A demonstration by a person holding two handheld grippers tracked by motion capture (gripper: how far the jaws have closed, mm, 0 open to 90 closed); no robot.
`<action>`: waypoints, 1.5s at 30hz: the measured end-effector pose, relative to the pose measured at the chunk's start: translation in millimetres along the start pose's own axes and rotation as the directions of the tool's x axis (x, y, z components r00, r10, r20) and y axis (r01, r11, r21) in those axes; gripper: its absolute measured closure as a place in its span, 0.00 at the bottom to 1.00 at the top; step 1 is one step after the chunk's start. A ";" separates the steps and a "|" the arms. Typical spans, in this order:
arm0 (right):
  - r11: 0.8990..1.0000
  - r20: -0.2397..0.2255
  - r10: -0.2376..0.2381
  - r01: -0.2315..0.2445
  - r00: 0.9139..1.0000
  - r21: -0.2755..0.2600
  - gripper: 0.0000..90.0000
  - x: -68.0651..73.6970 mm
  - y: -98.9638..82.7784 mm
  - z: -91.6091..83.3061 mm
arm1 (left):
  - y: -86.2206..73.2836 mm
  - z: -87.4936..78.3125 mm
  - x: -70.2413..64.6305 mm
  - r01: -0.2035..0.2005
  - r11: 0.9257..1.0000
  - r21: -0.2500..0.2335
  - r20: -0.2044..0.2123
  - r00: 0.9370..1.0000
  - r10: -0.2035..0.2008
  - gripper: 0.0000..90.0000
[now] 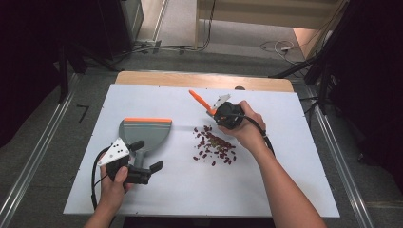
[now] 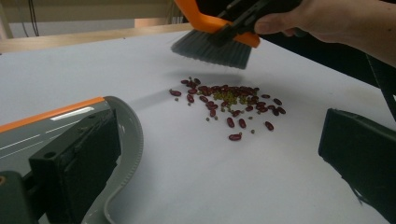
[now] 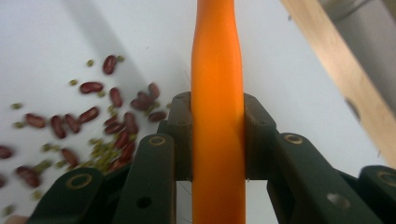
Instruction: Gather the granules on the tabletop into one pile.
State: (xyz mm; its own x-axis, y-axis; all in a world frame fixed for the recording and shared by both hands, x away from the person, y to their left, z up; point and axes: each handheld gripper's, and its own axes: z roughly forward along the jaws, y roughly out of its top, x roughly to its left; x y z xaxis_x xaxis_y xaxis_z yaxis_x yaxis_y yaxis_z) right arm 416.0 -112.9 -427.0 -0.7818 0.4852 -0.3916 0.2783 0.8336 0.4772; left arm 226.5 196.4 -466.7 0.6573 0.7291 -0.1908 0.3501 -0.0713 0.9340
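White desk [image 1: 285, 190], dim room beyond; right hand-held gripper [image 1: 223, 114] clamped on orange brush handle [image 3: 217, 116], bristles above loose beans [image 1: 214, 146]; left hand-held gripper [image 1: 142, 164] spread beside dustpan [image 1: 145, 133]; brush light, stiff, best held mid-handle

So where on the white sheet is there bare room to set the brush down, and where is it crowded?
Free: the wide strip of white sheet between the scattered red and green beans and the sheet's right edge, and the near strip in front of the beans. Crowded: the middle, where the beans lie beside the grey orange-edged dustpan under the left gripper.
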 end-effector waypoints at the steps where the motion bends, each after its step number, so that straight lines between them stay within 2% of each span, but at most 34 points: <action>1: 1.000 -0.002 -0.025 0.025 1.000 -0.003 0.76 0.4 2.3 4.9 | 0.0 -0.3 0.5 -0.002 1.000 0.000 0.000 1.000 0.002 0.00; 5: 0.994 0.013 -0.110 0.110 0.994 0.001 0.76 7.9 10.7 20.9 | -0.4 -1.1 2.1 0.004 1.000 -0.004 -0.002 1.000 -0.004 0.00; 6: 0.993 -0.019 -0.114 0.114 0.993 -0.005 0.76 13.3 13.9 26.4 | -0.5 -1.3 2.4 0.004 1.000 -0.003 -0.003 1.000 -0.004 0.00; 8: 0.993 -0.028 -0.121 0.120 0.992 -0.007 0.76 17.0 15.6 28.6 | -0.4 -1.6 2.8 0.006 1.000 -0.003 -0.003 1.000 -0.006 0.00; 10: 0.989 -0.049 -0.148 0.148 0.988 -0.004 0.76 24.2 19.1 30.7 | -0.3 -1.6 3.0 0.006 1.000 -0.004 -0.003 1.000 -0.006 0.00; 13: 0.988 -0.084 -0.152 0.153 0.985 0.009 0.76 32.9 21.4 31.3 | -0.3 -1.0 2.6 0.004 1.000 -0.002 -0.002 1.000 -0.004 0.00; 17: 0.978 -0.098 -0.207 0.209 0.973 0.016 0.75 43.3 18.0 29.9 | -0.7 0.1 1.3 0.003 1.000 0.003 0.002 1.000 -0.003 0.00; 22: 0.970 -0.131 -0.241 0.243 0.962 -0.004 0.75 50.8 9.0 21.5 | -1.2 1.7 0.2 -0.002 1.000 0.009 0.009 1.000 0.002 0.00; 25: 0.962 -0.157 -0.271 0.270 0.950 -0.024 0.75 55.0 3.1 14.8 | -1.1 2.1 -0.6 -0.006 1.000 0.011 0.009 1.000 0.006 0.00; 26: 0.957 -0.164 -0.289 0.288 0.943 -0.031 0.75 58.0 -0.1 11.3 | -1.1 2.2 -0.8 -0.006 1.000 0.013 0.009 1.000 0.006 0.00; 27: 0.957 -0.164 -0.289 0.288 0.943 -0.031 0.75 58.0 -0.1 11.3 | -1.2 2.5 -0.8 -0.007 1.000 0.013 0.009 1.000 0.007 0.00; 28: 0.953 -0.170 -0.301 0.299 0.938 -0.036 0.75 59.2 -1.3 9.8 | -1.3 2.9 -0.9 -0.006 1.000 0.013 0.011 1.000 0.006 0.00; 34: 0.948 -0.191 -0.317 0.313 0.929 -0.052 0.75 64.5 -6.3 3.1 | -1.2 3.2 -1.9 -0.007 1.000 0.014 0.017 1.000 0.007 0.00; 37: 0.941 -0.200 -0.339 0.335 0.919 -0.056 0.75 66.9 -8.9 -0.4 | -1.5 3.0 -1.6 -0.001 1.000 0.012 0.019 1.000 0.001 0.00; 40: 0.941 -0.223 -0.338 0.334 0.914 -0.059 0.75 67.9 -11.4 -4.6 | -1.8 3.5 -0.9 0.005 1.000 0.011 0.017 1.000 -0.005 0.00; 43: 0.939 -0.224 -0.345 0.337 0.912 -0.072 0.75 65.8 -13.2 -7.8 | -1.5 3.8 -1.4 0.007 1.000 0.006 0.019 1.000 -0.007 0.00; 44: 0.941 -0.195 -0.339 0.330 0.920 -0.076 0.75 64.0 -12.9 -10.2 | -1.2 3.4 -1.4 0.006 1.000 0.004 0.019 1.000 -0.007 0.00; 45: 0.941 -0.195 -0.339 0.330 0.920 -0.076 0.75 64.0 -12.9 -10.2 | -0.9 3.0 -1.3 0.007 1.000 0.002 0.019 1.000 -0.007 0.00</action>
State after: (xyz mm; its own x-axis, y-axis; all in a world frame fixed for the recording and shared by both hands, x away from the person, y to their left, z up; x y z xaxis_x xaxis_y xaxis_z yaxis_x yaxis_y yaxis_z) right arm 356.8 -95.3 -450.2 -0.9228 0.1127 -0.3684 -0.0385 0.9245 0.3792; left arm 227.3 193.5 -468.2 0.6672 0.7167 -0.2029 0.3559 -0.0674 0.9321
